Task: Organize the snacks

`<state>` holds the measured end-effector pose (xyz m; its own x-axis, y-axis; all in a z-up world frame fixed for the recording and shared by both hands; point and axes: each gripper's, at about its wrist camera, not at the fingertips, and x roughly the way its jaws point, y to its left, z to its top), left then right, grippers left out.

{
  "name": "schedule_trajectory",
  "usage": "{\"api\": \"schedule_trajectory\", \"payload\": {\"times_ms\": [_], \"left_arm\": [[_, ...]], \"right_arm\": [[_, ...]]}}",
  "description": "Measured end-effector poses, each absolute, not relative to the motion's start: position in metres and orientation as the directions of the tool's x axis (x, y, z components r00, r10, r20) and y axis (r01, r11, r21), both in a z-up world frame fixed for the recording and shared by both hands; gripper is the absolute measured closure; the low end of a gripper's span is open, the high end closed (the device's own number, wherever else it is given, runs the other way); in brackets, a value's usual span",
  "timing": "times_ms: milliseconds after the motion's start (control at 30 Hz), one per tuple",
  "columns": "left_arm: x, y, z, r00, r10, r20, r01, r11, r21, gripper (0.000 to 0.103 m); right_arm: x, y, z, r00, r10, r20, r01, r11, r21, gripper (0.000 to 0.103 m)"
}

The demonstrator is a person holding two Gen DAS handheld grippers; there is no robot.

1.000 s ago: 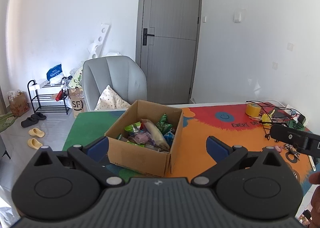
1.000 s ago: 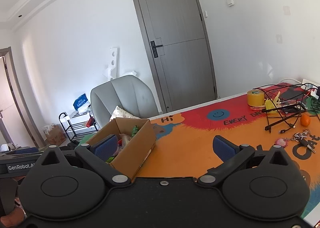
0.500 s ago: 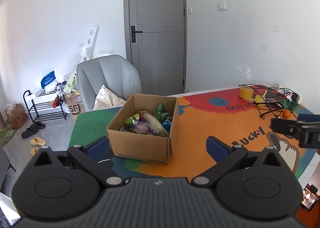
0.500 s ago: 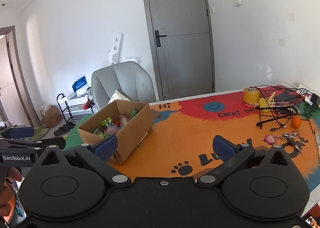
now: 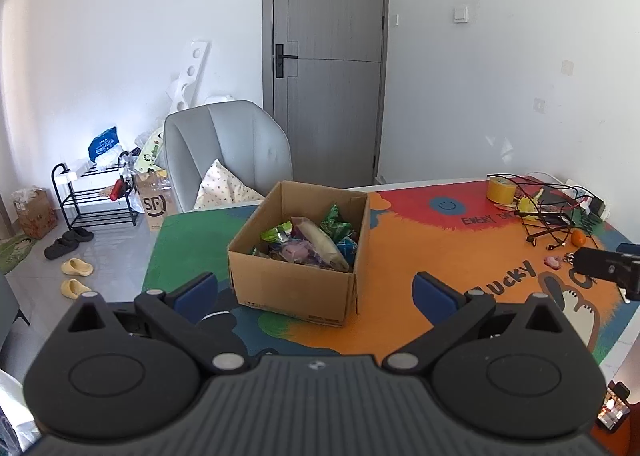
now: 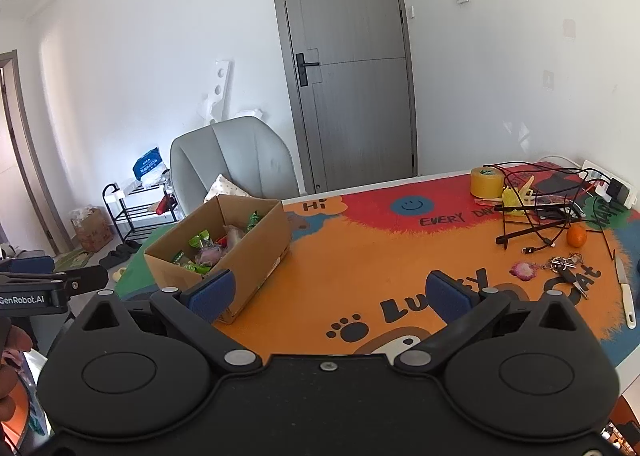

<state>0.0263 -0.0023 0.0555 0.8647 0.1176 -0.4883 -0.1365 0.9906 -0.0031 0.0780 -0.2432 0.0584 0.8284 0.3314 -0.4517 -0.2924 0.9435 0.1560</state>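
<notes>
An open cardboard box (image 5: 296, 284) stands on the colourful table mat, also in the right wrist view (image 6: 256, 252). It holds several snack packets (image 5: 312, 244), green, purple and beige. My left gripper (image 5: 316, 292) is open and empty, just in front of the box's near wall. My right gripper (image 6: 330, 288) is open and empty, above the orange part of the mat to the right of the box. The right gripper's body shows at the right edge of the left wrist view (image 5: 608, 270); the left gripper's body shows at the left edge of the right wrist view (image 6: 52, 284).
At the table's far right lie a yellow tape roll (image 6: 486, 181), a black wire rack with cables (image 6: 536, 212), an orange (image 6: 576, 236), keys (image 6: 564, 266) and a white knife (image 6: 626, 292). A grey chair (image 5: 228, 152) stands behind the table, before a closed door.
Both grippers have drawn back and risen, so more of the table shows. The box looks farther off and lower in both views. Both stay open.
</notes>
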Motion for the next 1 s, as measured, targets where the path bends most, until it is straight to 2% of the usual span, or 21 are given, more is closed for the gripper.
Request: {"api": "schedule_trajectory", "payload": {"times_ms": [1000], "left_arm": [[0.0285,-0.0025,0.0508,0.849,0.082,-0.522,-0.110,0.994,-0.021,0.000]], "right_arm": [[0.0814,-0.2422,0.0542,0.823,0.306,-0.479,-0.273,0.952,0.139,0.000]]}}
